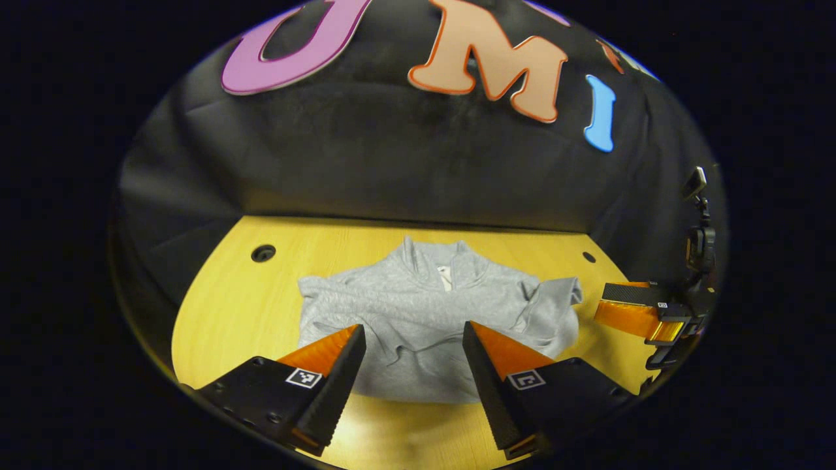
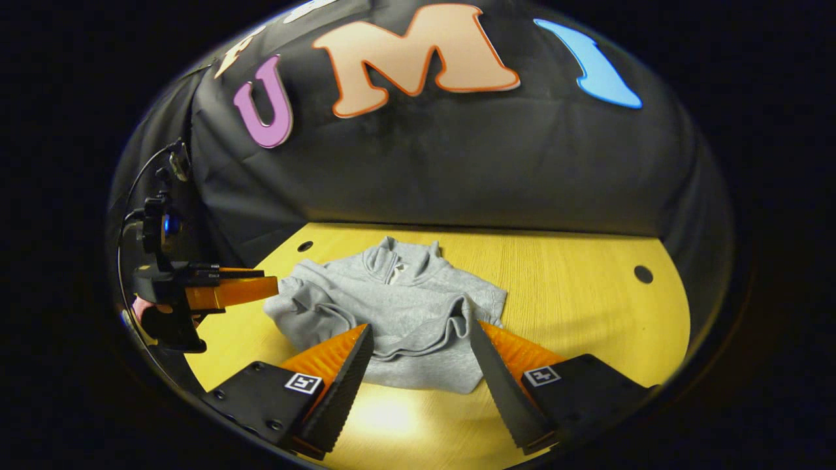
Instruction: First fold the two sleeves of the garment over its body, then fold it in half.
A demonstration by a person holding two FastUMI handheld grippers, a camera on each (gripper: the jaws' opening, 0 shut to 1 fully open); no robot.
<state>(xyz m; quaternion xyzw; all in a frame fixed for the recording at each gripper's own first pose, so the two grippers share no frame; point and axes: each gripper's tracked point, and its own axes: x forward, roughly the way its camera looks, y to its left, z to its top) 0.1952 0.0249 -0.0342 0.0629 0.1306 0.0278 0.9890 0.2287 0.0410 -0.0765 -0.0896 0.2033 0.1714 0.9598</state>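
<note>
Two hand-held grippers, left [image 1: 413, 343] and right [image 2: 419, 343], spread, empty | grey sweatshirt [image 1: 418, 320] mid-desk [image 1: 228, 307], sleeves apparently folded in | soft, floppy, light; pinch hem corners.

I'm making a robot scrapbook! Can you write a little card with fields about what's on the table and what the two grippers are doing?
garment: grey sweatshirt, collar toward the wall
sleeves: both lie folded over the body
half fold: not yet done
surface: yellow wooden table
left hand-held gripper: open, near the sweatshirt's hem, holding nothing
right hand-held gripper: open, near the hem, holding nothing
</note>
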